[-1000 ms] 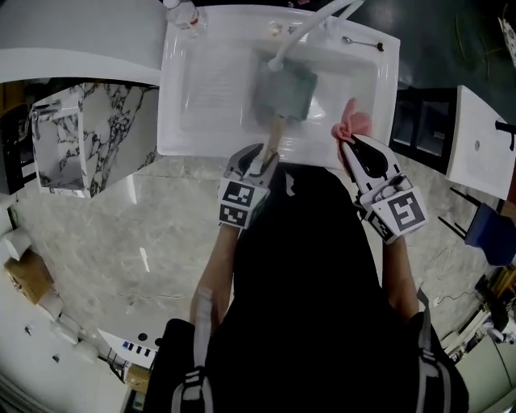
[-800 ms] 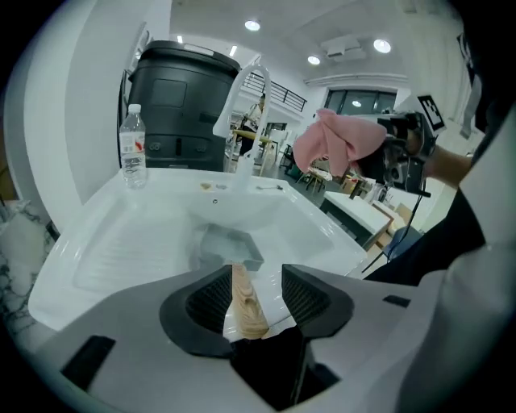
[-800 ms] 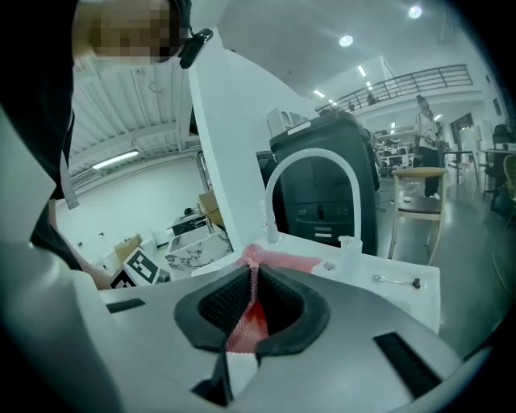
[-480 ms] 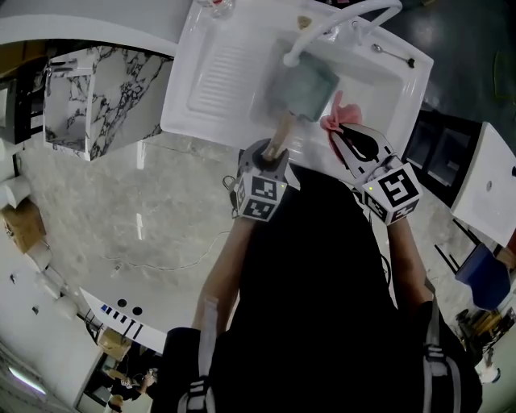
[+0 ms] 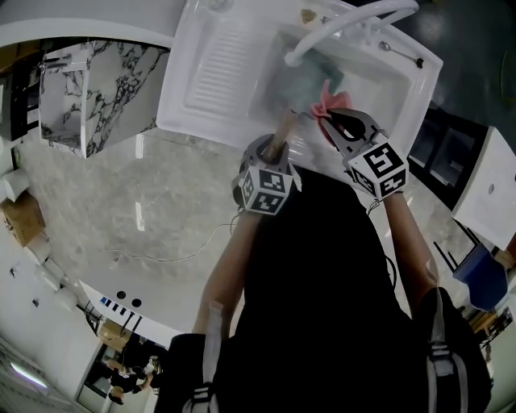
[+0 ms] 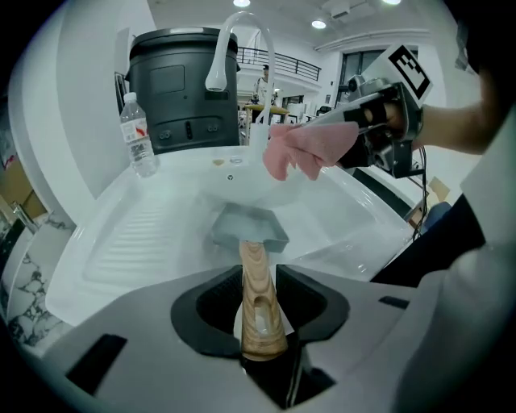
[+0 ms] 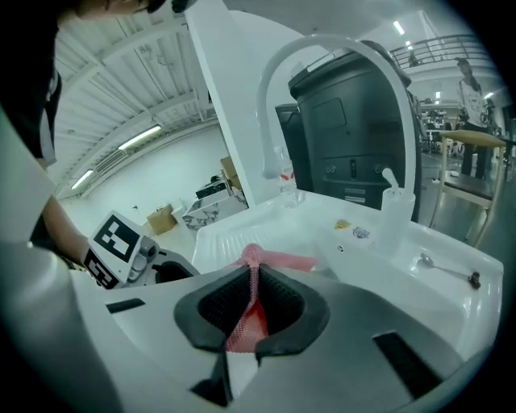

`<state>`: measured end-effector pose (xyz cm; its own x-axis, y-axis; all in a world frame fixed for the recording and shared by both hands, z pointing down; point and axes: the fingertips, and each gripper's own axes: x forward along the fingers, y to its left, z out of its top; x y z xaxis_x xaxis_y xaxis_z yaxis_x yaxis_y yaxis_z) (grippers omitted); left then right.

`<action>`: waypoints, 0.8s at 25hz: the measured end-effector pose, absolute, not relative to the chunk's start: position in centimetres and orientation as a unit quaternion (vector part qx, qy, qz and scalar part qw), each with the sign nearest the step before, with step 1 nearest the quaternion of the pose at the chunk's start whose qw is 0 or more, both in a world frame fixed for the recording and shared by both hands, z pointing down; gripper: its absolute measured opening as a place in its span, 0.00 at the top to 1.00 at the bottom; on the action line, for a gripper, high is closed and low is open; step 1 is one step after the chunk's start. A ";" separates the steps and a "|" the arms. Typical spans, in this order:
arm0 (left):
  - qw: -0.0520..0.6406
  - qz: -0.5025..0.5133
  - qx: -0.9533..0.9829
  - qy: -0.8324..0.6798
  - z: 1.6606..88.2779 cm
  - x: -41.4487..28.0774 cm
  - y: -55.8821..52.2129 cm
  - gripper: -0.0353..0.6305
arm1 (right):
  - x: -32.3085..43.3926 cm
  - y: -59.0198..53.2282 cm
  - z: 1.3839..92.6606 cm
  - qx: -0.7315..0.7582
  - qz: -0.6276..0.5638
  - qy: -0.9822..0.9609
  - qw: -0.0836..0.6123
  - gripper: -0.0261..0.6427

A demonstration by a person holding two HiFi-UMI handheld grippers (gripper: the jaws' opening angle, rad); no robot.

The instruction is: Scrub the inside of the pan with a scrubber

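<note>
While the square grey pan (image 5: 309,83) sits low in the white sink (image 5: 205,97) under the faucet (image 5: 343,24), its wooden handle (image 6: 258,294) is clamped in the left claw (image 5: 270,152), whose jaws have just been closing on it. The pink mesh scrubber (image 5: 326,103) hangs pinched tight in the right claw (image 5: 343,127), above the pan and apart from it. Scrubbing looks about to begin. The next move calls for lowering the scrubber onto the pan's floor and rubbing, with the left claw steadying the pan.
</note>
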<state>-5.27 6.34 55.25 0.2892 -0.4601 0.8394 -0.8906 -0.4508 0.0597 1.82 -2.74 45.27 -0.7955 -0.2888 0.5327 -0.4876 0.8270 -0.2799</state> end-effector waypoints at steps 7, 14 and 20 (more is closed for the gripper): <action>0.278 0.405 0.753 -0.437 55.5 -5.3 6.5 0.72 | -0.3 -3.9 51.1 0.175 0.188 -0.922 0.289 0.89; 0.296 0.402 0.754 -0.427 55.8 -5.3 6.2 0.72 | -3.5 -5.5 57.6 0.137 0.248 -0.906 0.315 0.89; 0.305 0.405 0.748 -0.428 56.6 -5.2 6.4 0.72 | -6.1 -6.0 61.0 0.086 0.261 -0.898 0.342 0.89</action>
<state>-5.21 6.40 56.57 0.3054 -0.3926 0.8675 -0.8876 -0.4473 0.1100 -6.09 -6.04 61.00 -0.7510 0.0249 0.6598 -0.3328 0.8489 -0.4108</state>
